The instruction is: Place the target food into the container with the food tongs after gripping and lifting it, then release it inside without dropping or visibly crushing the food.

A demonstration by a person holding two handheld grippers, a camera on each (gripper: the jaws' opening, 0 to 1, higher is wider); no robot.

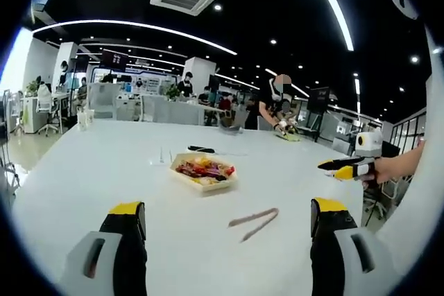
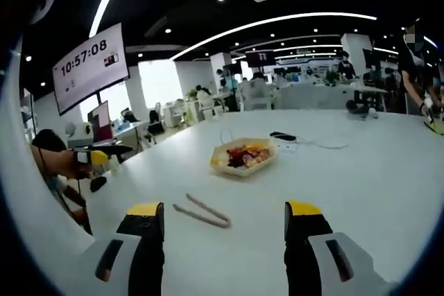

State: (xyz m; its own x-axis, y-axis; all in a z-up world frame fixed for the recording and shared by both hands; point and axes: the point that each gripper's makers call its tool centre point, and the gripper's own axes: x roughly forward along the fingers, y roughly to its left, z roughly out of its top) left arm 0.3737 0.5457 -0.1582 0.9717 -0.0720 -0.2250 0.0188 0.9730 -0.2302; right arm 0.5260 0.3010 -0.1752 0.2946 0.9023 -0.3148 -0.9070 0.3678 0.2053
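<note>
Flat tongs (image 1: 254, 224) – near food-filled container (image 1: 203, 172).

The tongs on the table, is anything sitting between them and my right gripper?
Nothing visible. The tongs lie flat on bare white table just ahead of the open right gripper; the food tray sits farther back, beyond them.

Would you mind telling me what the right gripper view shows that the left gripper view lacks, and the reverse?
The right gripper view alone has a wall screen reading 10:57:08. The left gripper view alone has a person bent over a green item at the table's far edge. Both show the white table, the tray of mixed food, the food tongs lying beside it, a dark object with a cable, and an open claw in front.
</note>
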